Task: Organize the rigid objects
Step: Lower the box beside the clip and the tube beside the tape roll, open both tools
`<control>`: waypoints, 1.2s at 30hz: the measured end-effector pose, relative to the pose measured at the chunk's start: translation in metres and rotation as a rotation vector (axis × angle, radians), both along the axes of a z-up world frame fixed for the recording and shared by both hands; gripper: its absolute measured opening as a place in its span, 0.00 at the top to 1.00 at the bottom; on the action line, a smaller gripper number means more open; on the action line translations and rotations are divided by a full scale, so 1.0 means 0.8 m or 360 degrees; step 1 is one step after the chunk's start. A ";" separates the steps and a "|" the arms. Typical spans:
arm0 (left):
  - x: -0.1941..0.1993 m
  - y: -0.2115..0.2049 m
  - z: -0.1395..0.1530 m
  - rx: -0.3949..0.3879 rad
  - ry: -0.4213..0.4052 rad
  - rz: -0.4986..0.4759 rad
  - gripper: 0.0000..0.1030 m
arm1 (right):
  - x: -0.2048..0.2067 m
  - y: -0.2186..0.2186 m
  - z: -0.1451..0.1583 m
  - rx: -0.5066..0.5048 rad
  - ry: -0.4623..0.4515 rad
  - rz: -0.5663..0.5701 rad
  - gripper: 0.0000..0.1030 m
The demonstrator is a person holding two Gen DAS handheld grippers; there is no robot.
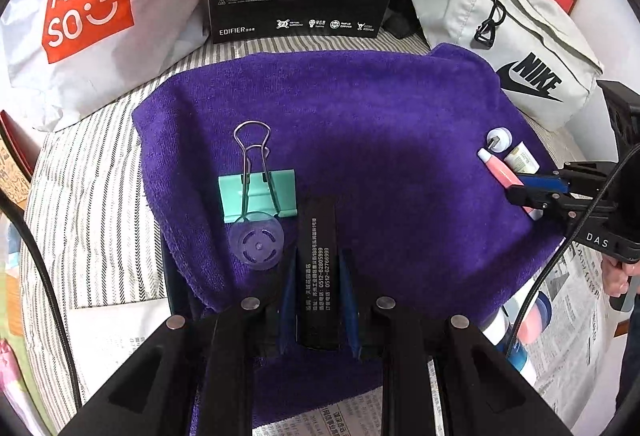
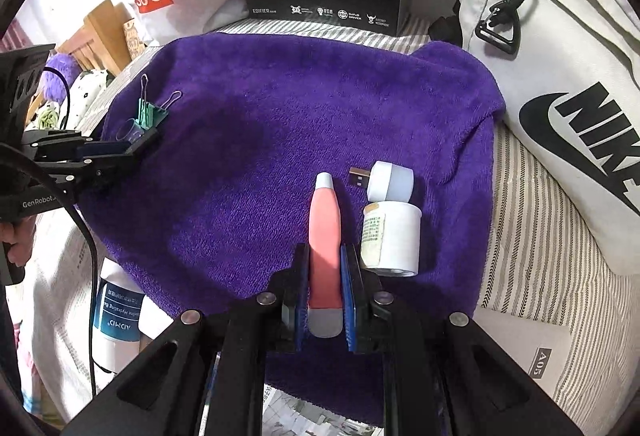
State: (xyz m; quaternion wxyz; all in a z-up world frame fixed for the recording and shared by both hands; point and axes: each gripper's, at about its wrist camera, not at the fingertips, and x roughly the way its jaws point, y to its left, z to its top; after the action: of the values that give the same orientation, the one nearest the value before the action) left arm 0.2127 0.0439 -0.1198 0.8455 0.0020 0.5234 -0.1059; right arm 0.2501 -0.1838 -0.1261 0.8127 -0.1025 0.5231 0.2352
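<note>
Right wrist — pink tube [image 2: 325,236] between hand-held gripper [image 2: 325,300] pads.

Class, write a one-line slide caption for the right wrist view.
Right hand-held gripper shut on a pink tube above a purple towel, beside a white jar.

My left tool [image 1: 318,300] clamps a black printed bar [image 1: 318,272] over purple towel [image 1: 360,108]; green binder clip [image 1: 258,196] beside.
</note>
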 end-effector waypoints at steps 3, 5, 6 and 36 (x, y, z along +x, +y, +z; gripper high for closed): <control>-0.002 -0.002 0.000 0.0017 -0.0014 0.0008 0.80 | -0.004 -0.001 0.000 0.0004 -0.0008 0.0001 0.85; -0.004 -0.004 0.000 0.0034 -0.0024 0.0010 0.80 | -0.004 -0.001 0.000 0.0001 -0.0014 0.0010 0.85; -0.005 -0.005 -0.001 0.0043 -0.0027 0.0007 0.80 | -0.005 -0.001 0.000 -0.0001 -0.0016 0.0015 0.85; -0.107 -0.029 0.031 -0.0034 -0.0028 0.0047 0.60 | -0.089 -0.065 0.046 0.0159 -0.0032 -0.0209 0.66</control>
State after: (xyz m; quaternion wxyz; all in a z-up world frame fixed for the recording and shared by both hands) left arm 0.1274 0.0209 -0.0949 0.8516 -0.0139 0.5146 -0.0989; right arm 0.1786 -0.2358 -0.0891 0.8357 -0.0298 0.5082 0.2061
